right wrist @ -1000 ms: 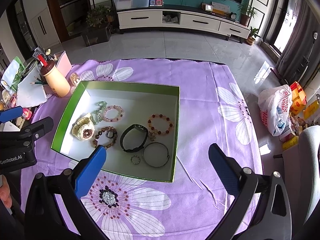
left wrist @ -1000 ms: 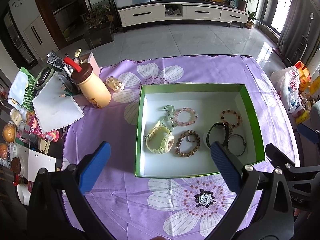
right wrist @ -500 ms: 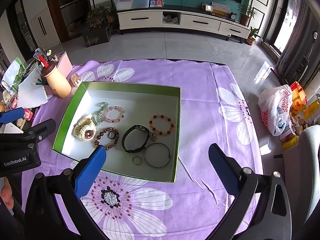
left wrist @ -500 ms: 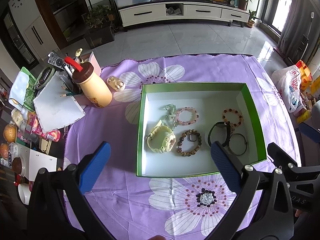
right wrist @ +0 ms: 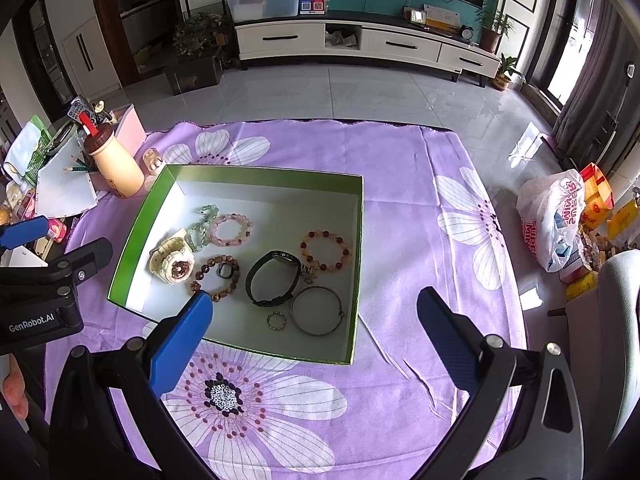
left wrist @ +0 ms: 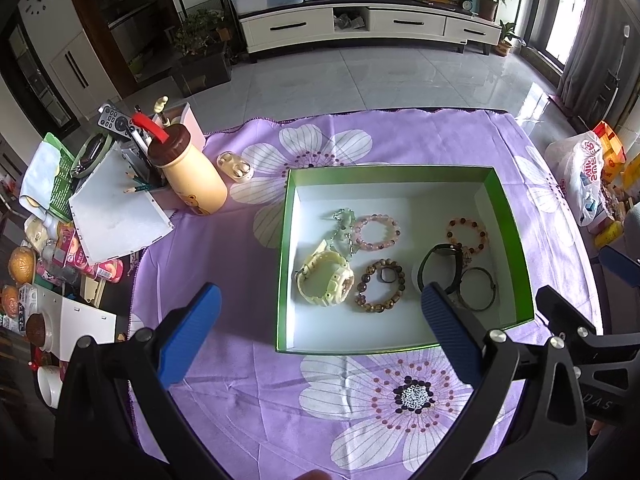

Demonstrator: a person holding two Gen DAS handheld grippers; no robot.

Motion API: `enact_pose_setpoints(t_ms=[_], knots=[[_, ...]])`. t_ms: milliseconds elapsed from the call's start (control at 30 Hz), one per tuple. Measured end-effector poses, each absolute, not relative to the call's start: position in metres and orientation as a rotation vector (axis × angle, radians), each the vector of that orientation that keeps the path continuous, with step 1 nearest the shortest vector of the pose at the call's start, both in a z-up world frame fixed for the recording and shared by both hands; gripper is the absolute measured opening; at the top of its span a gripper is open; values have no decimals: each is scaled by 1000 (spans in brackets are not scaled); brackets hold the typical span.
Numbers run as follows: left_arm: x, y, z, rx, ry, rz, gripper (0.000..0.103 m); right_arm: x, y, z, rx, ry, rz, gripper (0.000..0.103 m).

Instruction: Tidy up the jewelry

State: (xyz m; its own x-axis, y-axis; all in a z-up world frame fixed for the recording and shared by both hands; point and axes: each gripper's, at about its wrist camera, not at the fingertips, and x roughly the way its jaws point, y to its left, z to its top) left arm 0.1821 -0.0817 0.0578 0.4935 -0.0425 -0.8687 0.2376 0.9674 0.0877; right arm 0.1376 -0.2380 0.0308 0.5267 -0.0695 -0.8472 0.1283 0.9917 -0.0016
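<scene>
A green box (left wrist: 508,216) (right wrist: 357,248) with a white floor sits on the purple flowered cloth. Inside lie a cream watch (left wrist: 326,280) (right wrist: 172,262), a pink bead bracelet (left wrist: 377,232) (right wrist: 232,229), a brown bead bracelet (left wrist: 380,286) (right wrist: 216,274), an orange bead bracelet (left wrist: 467,234) (right wrist: 325,250), a black band (left wrist: 438,266) (right wrist: 274,276), a metal bangle (left wrist: 476,289) (right wrist: 317,310), a pale green chain (left wrist: 342,224) (right wrist: 202,226) and a small ring (right wrist: 277,321). My left gripper (left wrist: 320,300) is open and empty above the box's near edge. My right gripper (right wrist: 314,308) is open and empty above the box's near right corner.
A cream bottle with a brown cap (left wrist: 192,176) (right wrist: 116,160), an earbud case (left wrist: 236,166), a pencil holder, papers and snacks crowd the left side. A plastic bag (right wrist: 554,216) sits on the floor to the right. The cloth (right wrist: 420,200) stretches right of the box.
Both grippers have drawn back and up a little, so the box sits slightly farther away in both views. Nothing in the box has moved.
</scene>
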Motion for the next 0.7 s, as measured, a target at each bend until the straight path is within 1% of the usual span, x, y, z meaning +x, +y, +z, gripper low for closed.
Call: enact_pose_setpoints(t_ms=[700], knots=[[183,-81,56,203,1055,-156,101,137,-238,33,62,1008,-120,102]])
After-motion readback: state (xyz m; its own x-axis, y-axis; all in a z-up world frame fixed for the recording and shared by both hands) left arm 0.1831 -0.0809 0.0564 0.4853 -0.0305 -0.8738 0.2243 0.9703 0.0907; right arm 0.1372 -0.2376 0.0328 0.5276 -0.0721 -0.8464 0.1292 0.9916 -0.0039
